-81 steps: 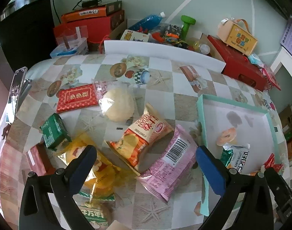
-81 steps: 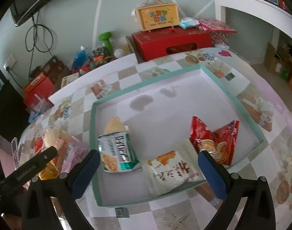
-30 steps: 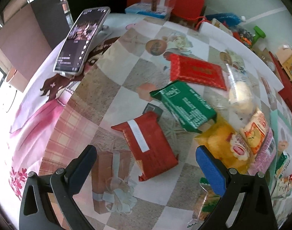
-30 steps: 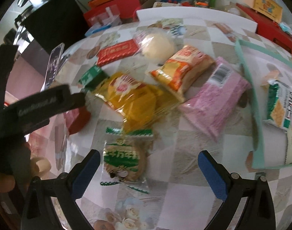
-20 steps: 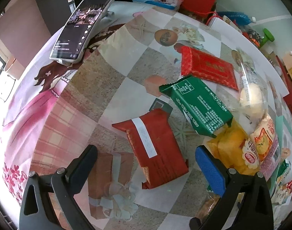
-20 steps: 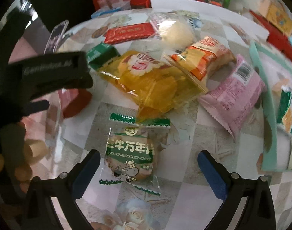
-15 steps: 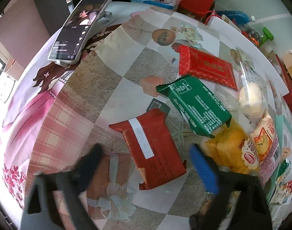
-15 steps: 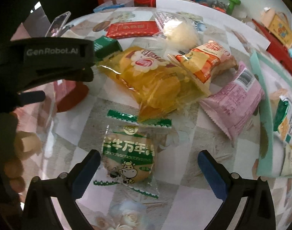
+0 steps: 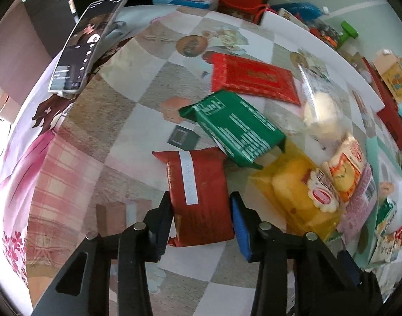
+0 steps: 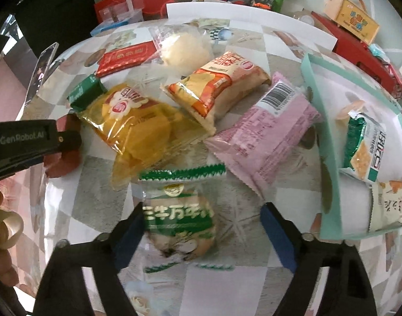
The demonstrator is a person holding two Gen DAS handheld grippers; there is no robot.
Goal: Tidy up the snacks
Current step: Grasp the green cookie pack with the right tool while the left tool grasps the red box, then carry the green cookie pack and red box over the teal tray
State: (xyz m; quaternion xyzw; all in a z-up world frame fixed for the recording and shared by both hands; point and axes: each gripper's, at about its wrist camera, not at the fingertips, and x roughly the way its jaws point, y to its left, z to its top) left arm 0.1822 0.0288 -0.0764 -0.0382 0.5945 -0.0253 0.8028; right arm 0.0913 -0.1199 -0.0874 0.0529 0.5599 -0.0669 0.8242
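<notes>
Patterned tablecloth [image 9: 101,110], snacks scattered; left gripper [image 9: 201,210] pinches red packet [image 9: 201,192]; "GenRobot.AI" printed; right gripper [image 10: 201,221] spread around green-labelled biscuit [image 10: 177,221]; phone [image 9: 87,44] at ten o'clock.

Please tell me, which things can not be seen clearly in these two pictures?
- Green biscuit packet, right wrist view: lower half blurred.
- Dark red packet, left wrist view: sides hidden by left gripper fingers.
- Green packet, right wrist view: mostly under the yellow bag.
- Teal tray: cut off by the edge.
</notes>
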